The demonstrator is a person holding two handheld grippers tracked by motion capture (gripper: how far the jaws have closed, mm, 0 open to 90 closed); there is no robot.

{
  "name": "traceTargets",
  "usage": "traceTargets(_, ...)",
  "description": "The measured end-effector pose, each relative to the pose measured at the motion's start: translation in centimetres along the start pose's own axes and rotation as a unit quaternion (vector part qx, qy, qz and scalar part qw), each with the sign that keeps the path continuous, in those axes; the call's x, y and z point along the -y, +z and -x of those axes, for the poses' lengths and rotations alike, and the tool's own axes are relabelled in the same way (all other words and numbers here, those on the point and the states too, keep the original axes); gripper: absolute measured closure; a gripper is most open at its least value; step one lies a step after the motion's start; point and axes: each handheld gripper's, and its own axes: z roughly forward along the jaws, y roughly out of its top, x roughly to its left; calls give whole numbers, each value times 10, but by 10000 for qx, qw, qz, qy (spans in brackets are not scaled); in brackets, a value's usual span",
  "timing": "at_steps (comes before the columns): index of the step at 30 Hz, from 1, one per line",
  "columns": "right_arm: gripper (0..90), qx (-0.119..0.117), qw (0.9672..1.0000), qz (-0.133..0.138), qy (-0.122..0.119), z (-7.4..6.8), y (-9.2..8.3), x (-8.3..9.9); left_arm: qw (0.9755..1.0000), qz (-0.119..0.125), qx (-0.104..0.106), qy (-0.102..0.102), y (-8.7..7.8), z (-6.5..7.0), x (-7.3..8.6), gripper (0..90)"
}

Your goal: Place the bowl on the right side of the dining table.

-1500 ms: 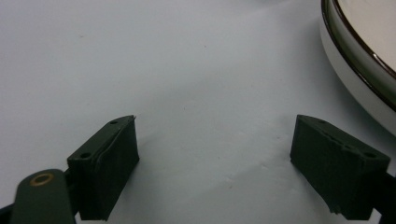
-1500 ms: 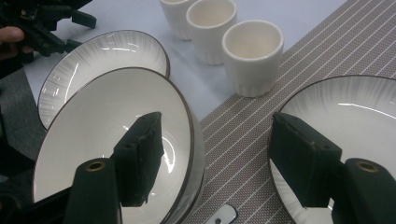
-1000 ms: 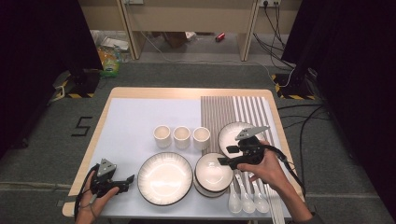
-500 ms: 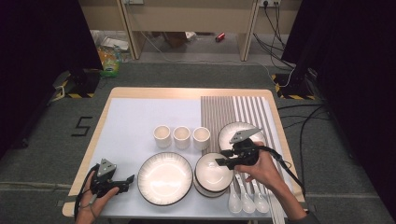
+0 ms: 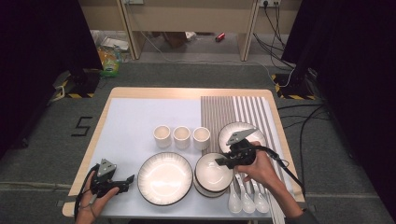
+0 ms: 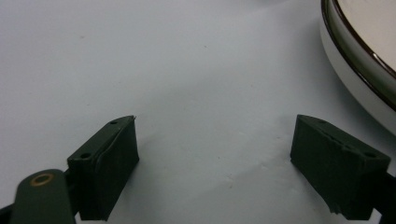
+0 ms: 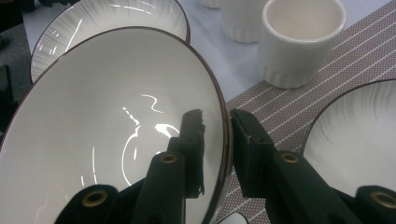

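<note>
Right gripper (image 7: 217,126) at bowl (image 5: 212,173), lower centre of high view — fingers (image 7: 194,140) straddle its rim, one inside, one outside, and have just been closing on that rim; grip looks made or nearly so. Bowl not lifted yet; appears to sit on stack on desk (image 5: 130,121), beside large plate (image 5: 164,177). Left gripper (image 5: 122,184) at lower left, fingers wide apart over bare desk — idle. Three cups (image 5: 181,136), spoons (image 5: 246,200) untouched. Lift and placement left, by my judgement.
</note>
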Motion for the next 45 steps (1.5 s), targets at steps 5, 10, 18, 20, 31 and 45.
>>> traceTargets(5, 806, -3, 10000, -26, -42, 1, 0, -1, 10000, 11, -41, 40, -1, 1, 0, 138)
traceTargets(10, 810, 11, 9998, -35, -178, 1, 0, -2, 10000, -26, -45, 59, -1, 1, 0, 138)
traceTargets(18, 827, 129, 9996, -59, -249, -1, 2, -3, 10000, -19, -2, 0, 0, 0, 0, 136)
traceTargets(20, 826, 115, 9996, -50, -239, -1, 2, -4, 10000, -23, 4, -3, 0, 0, 0, 136)
traceTargets(31, 815, 61, 9996, 2, -264, -2, -1, -9, 10000, -29, 5, -5, 0, 0, 0, 136)
traceTargets(45, 809, -12, 9997, 113, -234, -2, -4, -11, 10000, -28, 1, 1, 0, 0, 0, 136)
